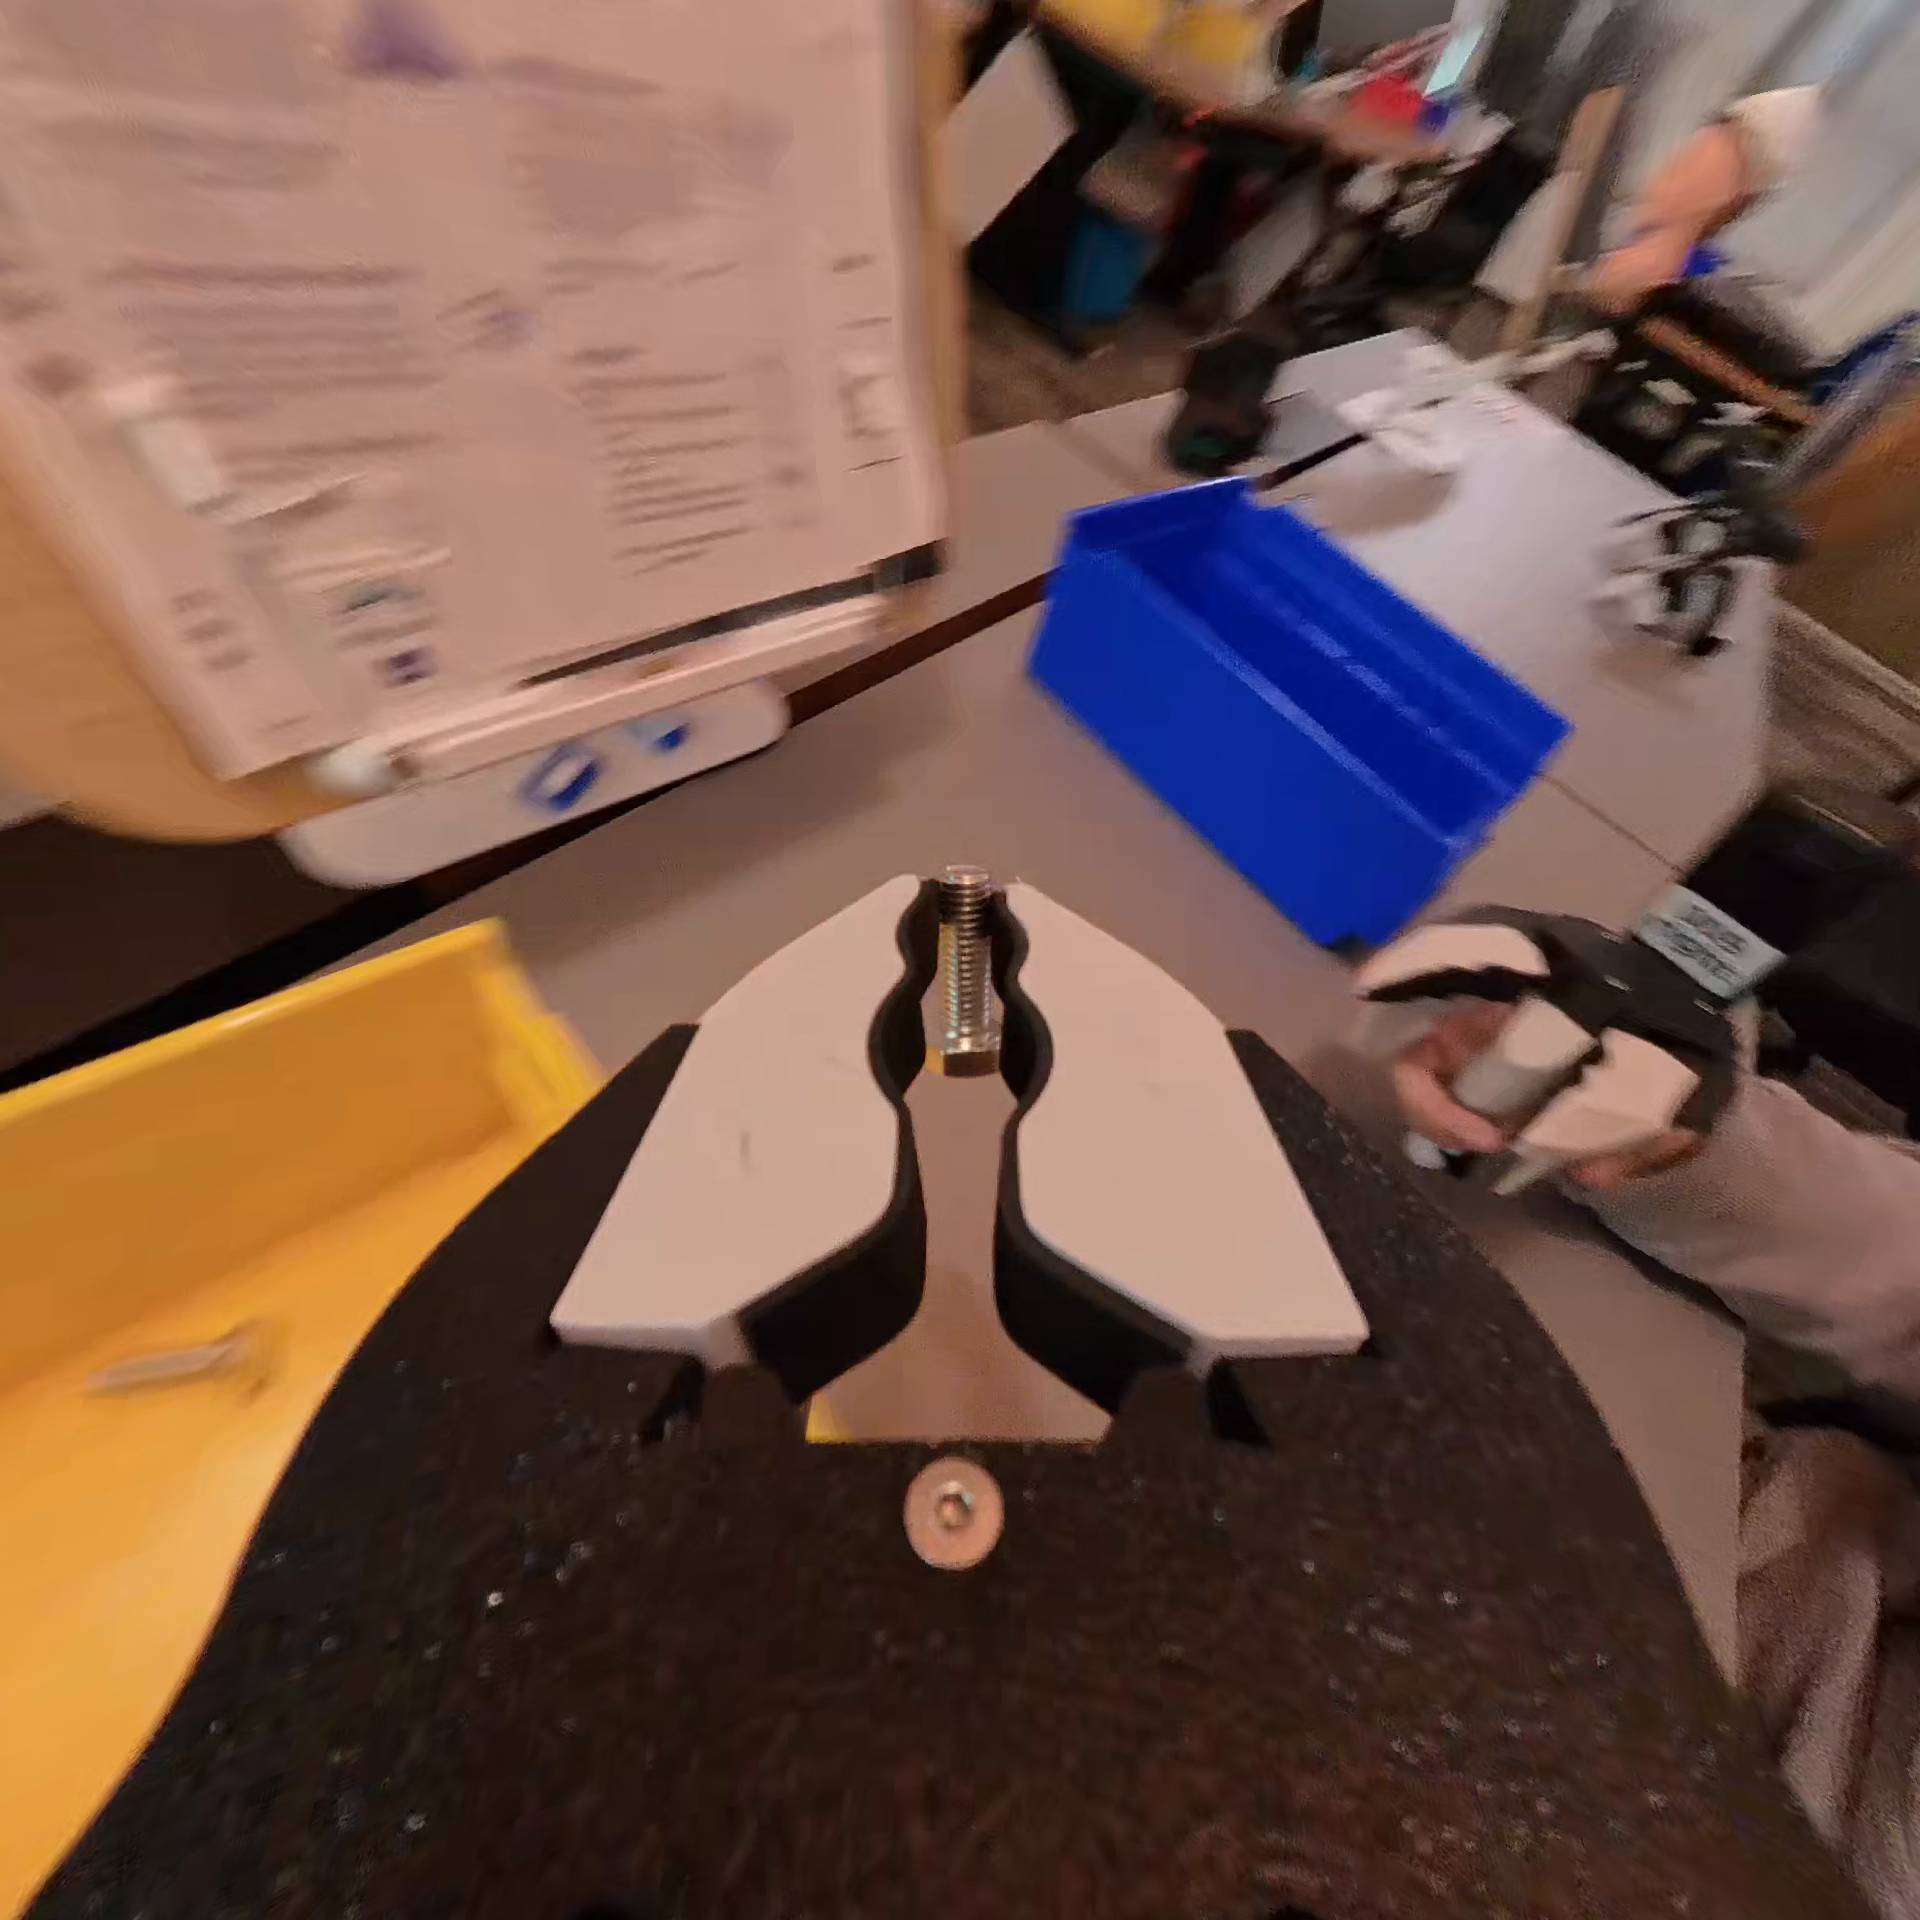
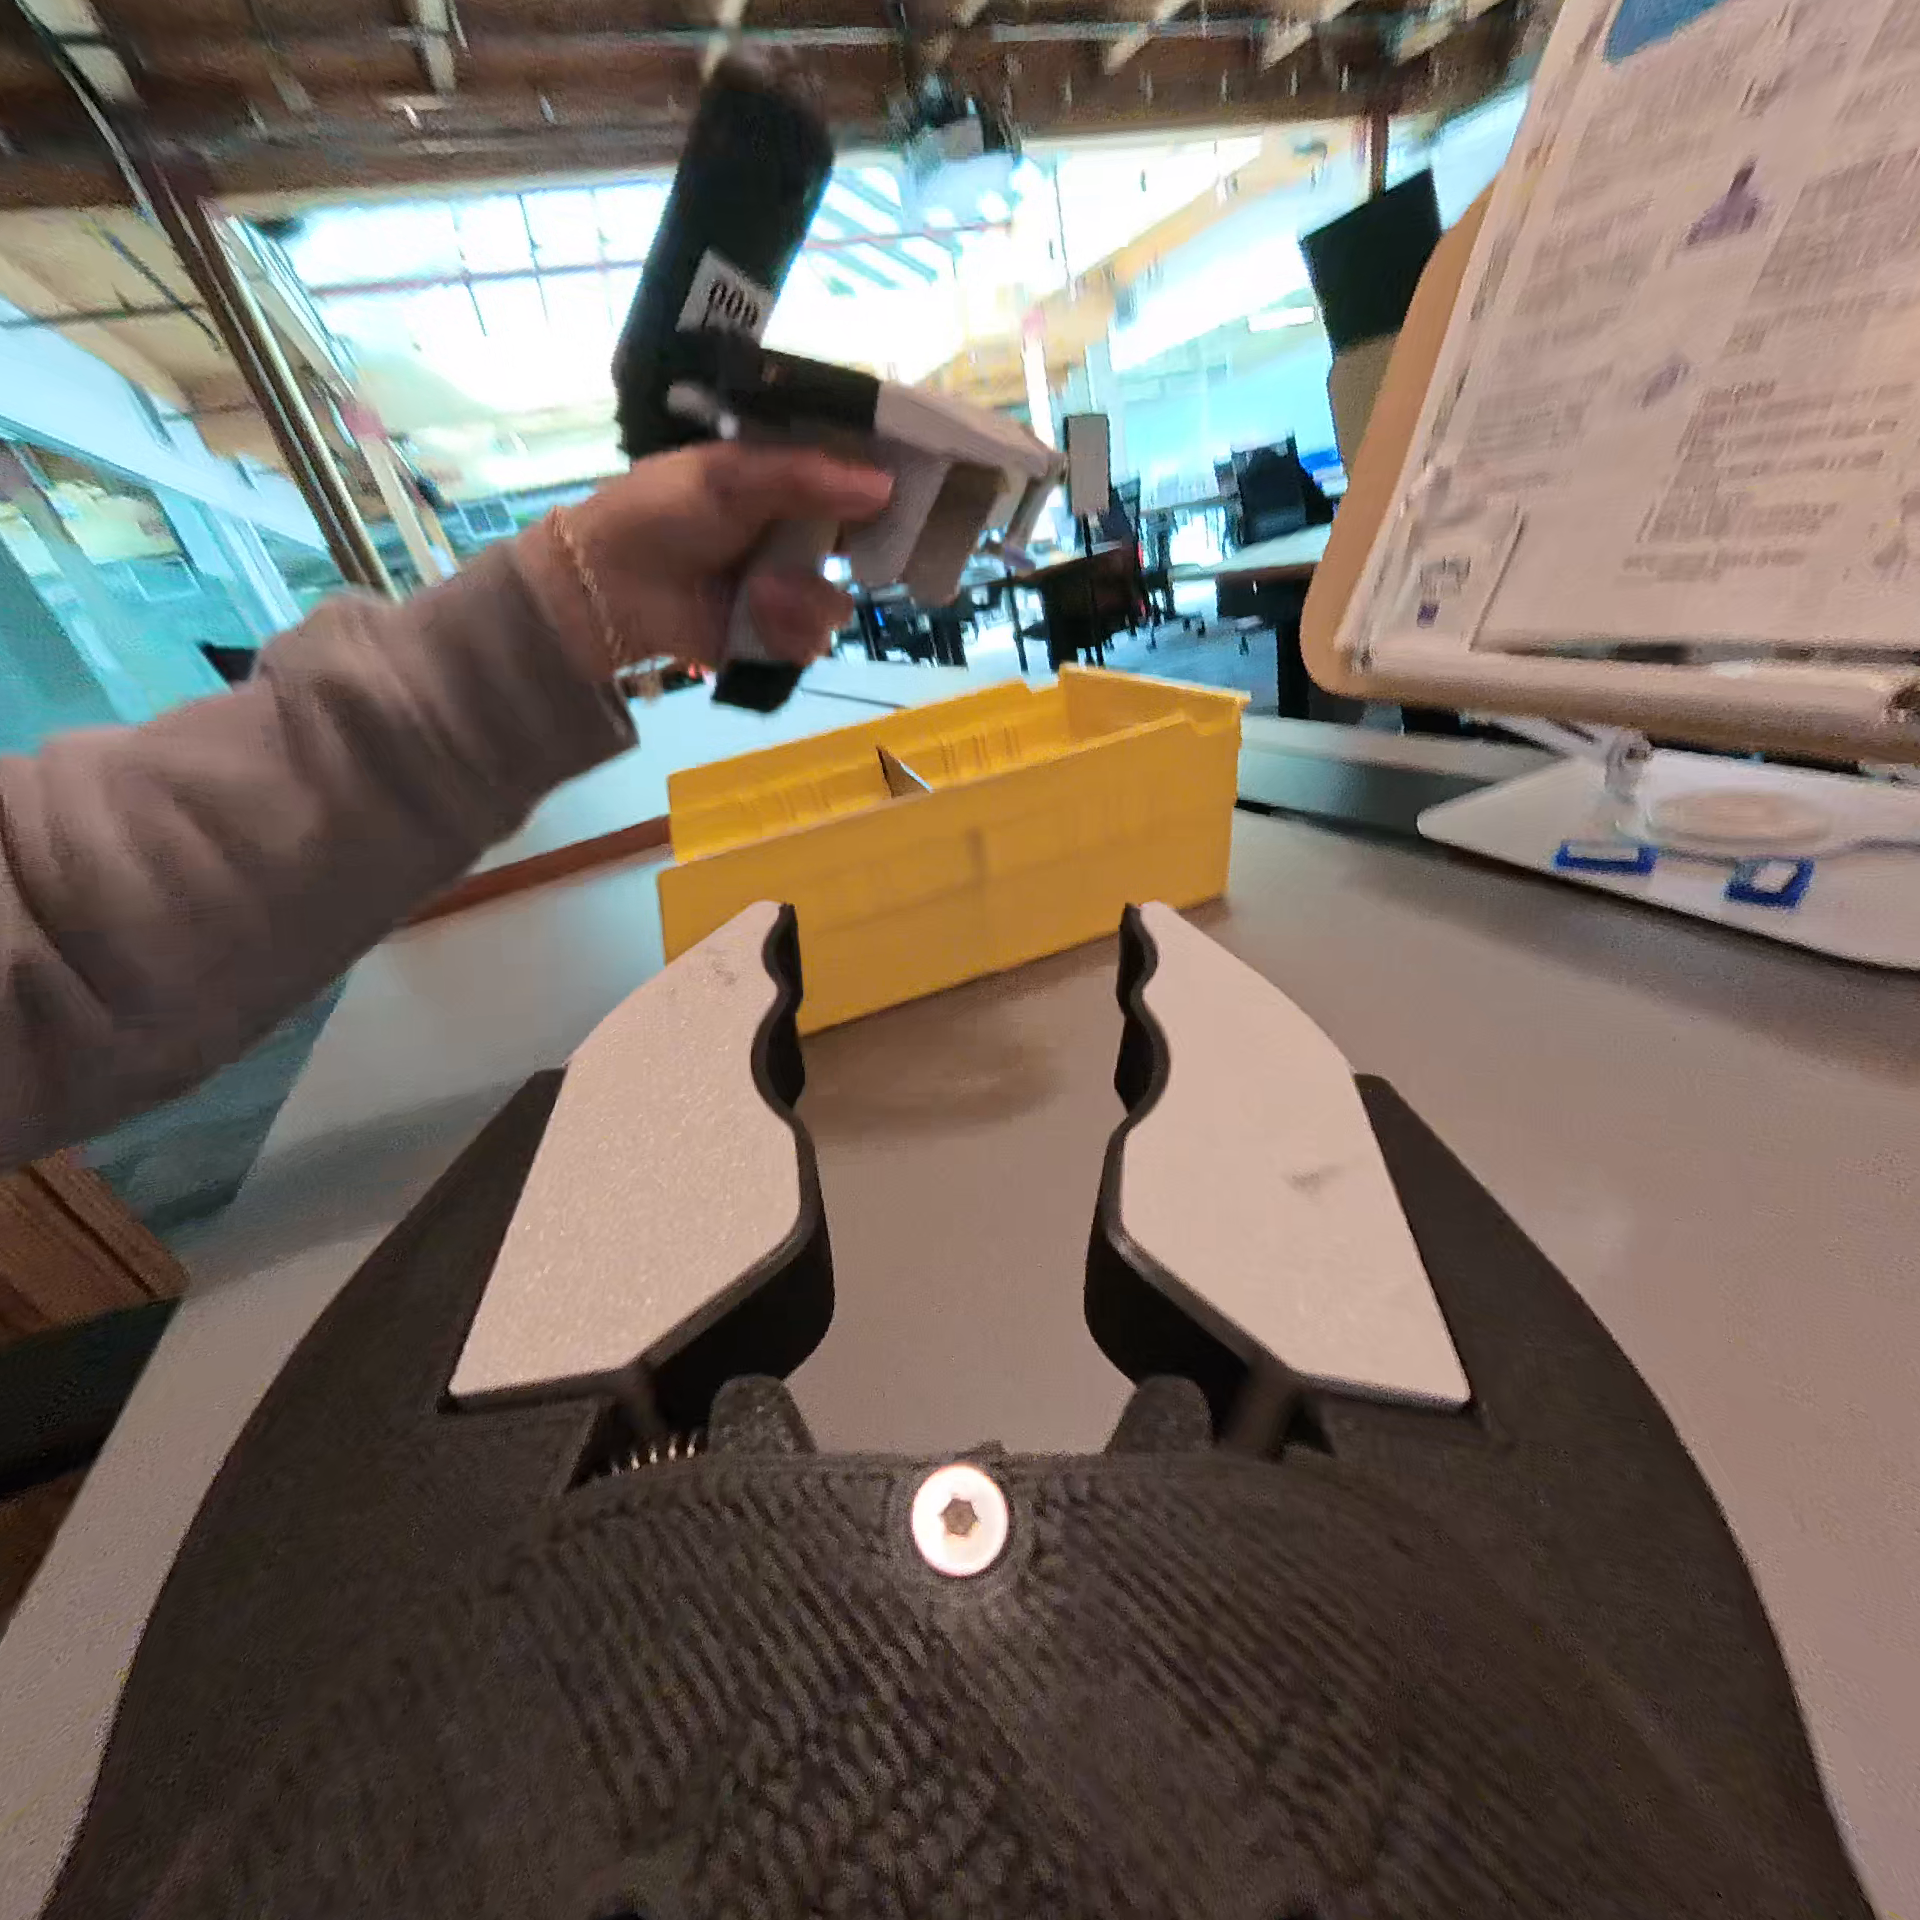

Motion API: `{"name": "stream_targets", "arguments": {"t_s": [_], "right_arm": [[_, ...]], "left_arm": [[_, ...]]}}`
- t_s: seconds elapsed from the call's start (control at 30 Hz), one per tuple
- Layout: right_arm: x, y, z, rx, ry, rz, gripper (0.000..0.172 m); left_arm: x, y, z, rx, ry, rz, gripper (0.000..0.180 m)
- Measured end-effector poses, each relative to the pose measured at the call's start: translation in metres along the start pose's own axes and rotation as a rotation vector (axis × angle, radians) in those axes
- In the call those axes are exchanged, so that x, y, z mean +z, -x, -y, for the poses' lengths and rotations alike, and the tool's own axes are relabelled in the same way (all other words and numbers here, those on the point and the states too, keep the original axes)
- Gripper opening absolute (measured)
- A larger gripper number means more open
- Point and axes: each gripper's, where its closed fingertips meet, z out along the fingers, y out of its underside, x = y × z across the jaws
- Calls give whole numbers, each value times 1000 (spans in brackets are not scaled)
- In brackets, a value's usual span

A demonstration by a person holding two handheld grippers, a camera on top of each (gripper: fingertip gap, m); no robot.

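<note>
Bolt (image 1: 964, 977), silver and threaded, was pinched lengthwise between the pads of the left gripper (image 1: 964, 894), raised above the grey table (image 1: 727, 883). Yellow bin (image 1: 260, 1143) lay at nine o'clock, blue bin (image 1: 1299, 707) at two. Right gripper (image 2: 961, 914) was spread wide, bare, held low and level facing the yellow bin.

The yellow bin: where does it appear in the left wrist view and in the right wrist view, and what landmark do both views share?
Left wrist view: the yellow bin fills the lower left, beside the left tool, which grips a bolt.
Right wrist view: it stands at centre, just beyond the open right tool.
Shared landmark: the white stand with blue marks.
</note>
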Motion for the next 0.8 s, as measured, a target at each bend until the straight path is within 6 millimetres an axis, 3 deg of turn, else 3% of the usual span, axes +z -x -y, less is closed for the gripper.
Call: {"name": "stream_targets", "arguments": {"t_s": [0.13,0.3,0.4,0.5,0.6,0.8], "right_arm": [[-2,9,7,-65,-3,19,56],[-4,22,17,-44,-68,75,32],[-2,33,11,-87,-37,130,38],[0,39,9,-127,-33,132,28],[-1,42,11,-129,-51,142,19],[-3,42,12,-114,-50,159,16]], "left_arm": [[20,-93,-21,80,-138,-231,9],[37,-146,-57,88,-177,-390,8],[37,-161,-63,106,-233,-411,8],[36,-170,-65,122,-253,-432,8],[37,-172,-73,148,-227,-443,8],[36,-170,-80,145,-235,-444,8]]}}
